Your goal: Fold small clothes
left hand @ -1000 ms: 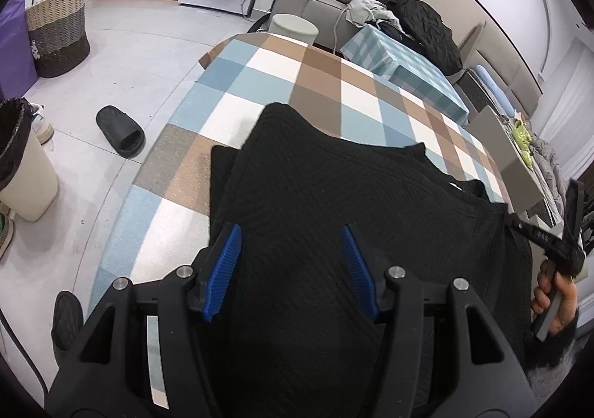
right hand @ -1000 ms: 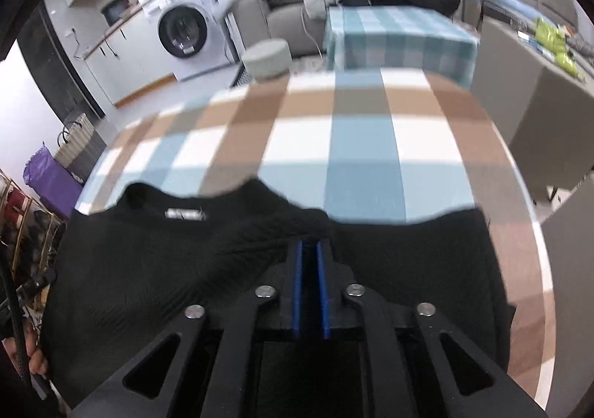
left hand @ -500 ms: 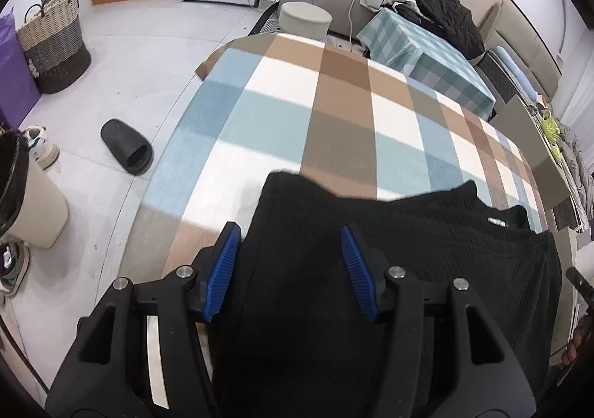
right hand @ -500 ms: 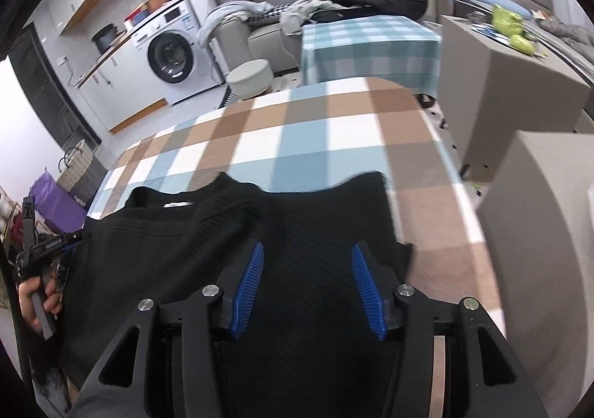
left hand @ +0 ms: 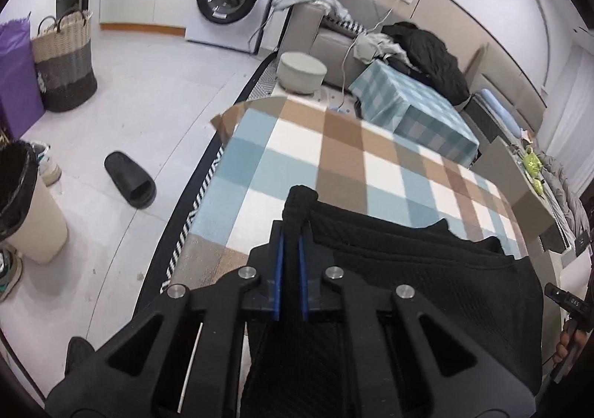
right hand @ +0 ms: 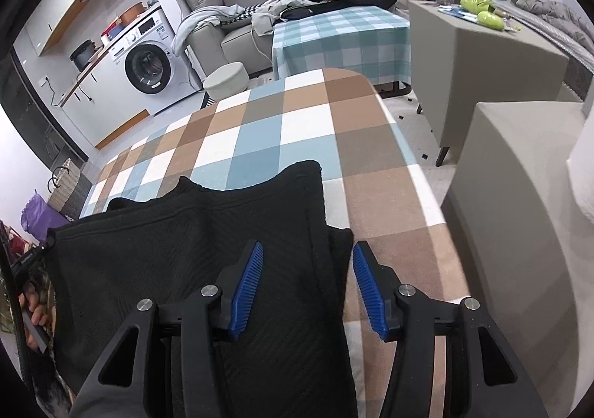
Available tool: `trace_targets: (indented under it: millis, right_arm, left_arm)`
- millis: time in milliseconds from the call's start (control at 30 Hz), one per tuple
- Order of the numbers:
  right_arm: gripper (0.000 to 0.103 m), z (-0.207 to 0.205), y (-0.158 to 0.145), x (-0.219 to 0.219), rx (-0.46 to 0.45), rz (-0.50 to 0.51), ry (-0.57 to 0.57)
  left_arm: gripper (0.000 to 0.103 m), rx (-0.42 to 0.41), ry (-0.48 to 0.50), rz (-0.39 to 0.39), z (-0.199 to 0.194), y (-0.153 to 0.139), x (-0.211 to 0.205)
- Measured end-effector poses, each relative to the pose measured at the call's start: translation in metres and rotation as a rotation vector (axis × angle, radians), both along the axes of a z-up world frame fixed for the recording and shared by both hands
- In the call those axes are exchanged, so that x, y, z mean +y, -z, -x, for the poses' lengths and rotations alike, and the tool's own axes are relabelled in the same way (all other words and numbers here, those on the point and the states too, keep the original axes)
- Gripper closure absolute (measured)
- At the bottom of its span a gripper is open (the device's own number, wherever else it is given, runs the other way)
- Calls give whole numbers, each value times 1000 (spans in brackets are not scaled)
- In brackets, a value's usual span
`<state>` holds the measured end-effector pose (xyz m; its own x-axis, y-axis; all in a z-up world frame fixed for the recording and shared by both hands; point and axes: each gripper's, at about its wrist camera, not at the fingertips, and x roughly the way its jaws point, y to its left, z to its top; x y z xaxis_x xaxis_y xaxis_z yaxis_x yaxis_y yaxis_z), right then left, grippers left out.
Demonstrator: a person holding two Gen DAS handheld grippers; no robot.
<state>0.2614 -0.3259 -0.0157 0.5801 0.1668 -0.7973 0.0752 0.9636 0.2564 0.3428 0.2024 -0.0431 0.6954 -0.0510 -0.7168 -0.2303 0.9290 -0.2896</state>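
1. We look down on a worktop (right hand: 297,128) covered by a checked cloth in brown, blue and white.
2. A black knitted garment (right hand: 193,232) lies on the near part of the worktop, partly folded, with a sleeve laid over its body on the right side.
3. Our left tongs (left hand: 290,232) are closed on the garment's left edge, the black fabric pinched between the blue pads.
4. Our right tongs (right hand: 306,262) stand apart, their blue pads on either side of the garment's right edge without pressing on it.
5. A black slipper (left hand: 130,182) lies on the pale floor to the left of the worktop.
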Motion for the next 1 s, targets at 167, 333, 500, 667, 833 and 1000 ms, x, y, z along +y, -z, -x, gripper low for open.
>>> trace_targets:
  millis: [167, 333, 500, 667, 833, 1000]
  right_arm:
    - [51, -24, 19, 2, 36, -23, 2]
    - [53, -45, 29, 5, 31, -18, 0]
    - [98, -39, 14, 8, -98, -29, -25]
    - [98, -27, -7, 2, -180, -15, 0]
    - [84, -40, 11, 2, -59, 24, 22]
    - [56, -12, 17, 2, -26, -1, 2]
  left_arm:
    - [98, 25, -6, 5, -4, 9, -1]
    - [98, 34, -4, 6, -5, 12, -1]
    - [98, 29, 2, 7, -4, 11, -2]
    - [98, 17, 16, -20, -4, 6, -6]
    - [91, 81, 9, -49, -3, 15, -12]
    - [75, 102, 7, -64, 26, 14, -12]
